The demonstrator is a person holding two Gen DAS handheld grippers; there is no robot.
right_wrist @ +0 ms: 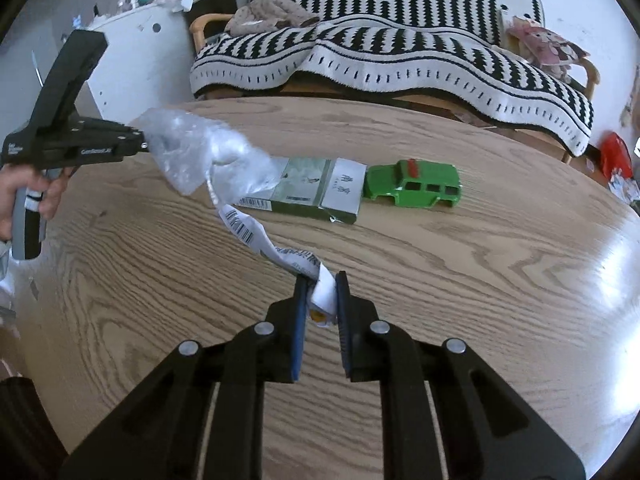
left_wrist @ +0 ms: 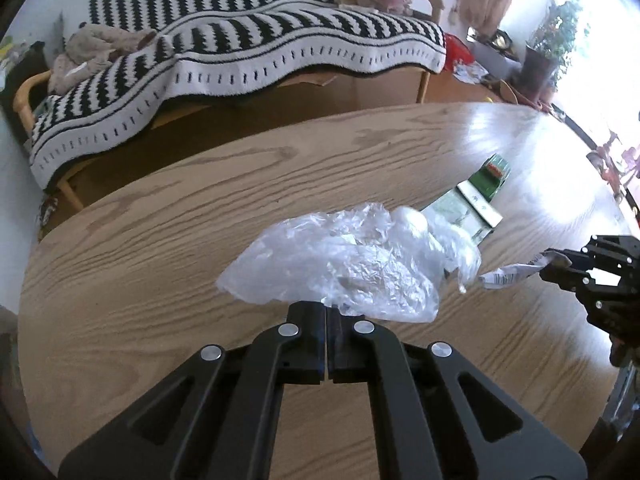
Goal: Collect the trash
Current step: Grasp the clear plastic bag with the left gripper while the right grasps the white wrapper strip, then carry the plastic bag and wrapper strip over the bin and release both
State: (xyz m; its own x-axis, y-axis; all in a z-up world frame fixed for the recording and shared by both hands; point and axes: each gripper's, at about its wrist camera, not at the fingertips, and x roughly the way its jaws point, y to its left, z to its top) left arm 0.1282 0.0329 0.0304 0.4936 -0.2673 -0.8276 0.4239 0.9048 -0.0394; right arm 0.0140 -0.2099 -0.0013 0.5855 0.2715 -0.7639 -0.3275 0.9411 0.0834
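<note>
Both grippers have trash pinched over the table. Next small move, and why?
Probably lift both a little higher and carry them off the table. The left gripper is shut on the clear plastic bag, the right gripper on the paper strip; both pieces hang clear of the wood, and no bin is in view.

Daylight floods in from beyond the table's (left_wrist: 240, 184) far right edge, blowing out to white glare on the wood; fisheye bending and dark corners frame both views.
</note>
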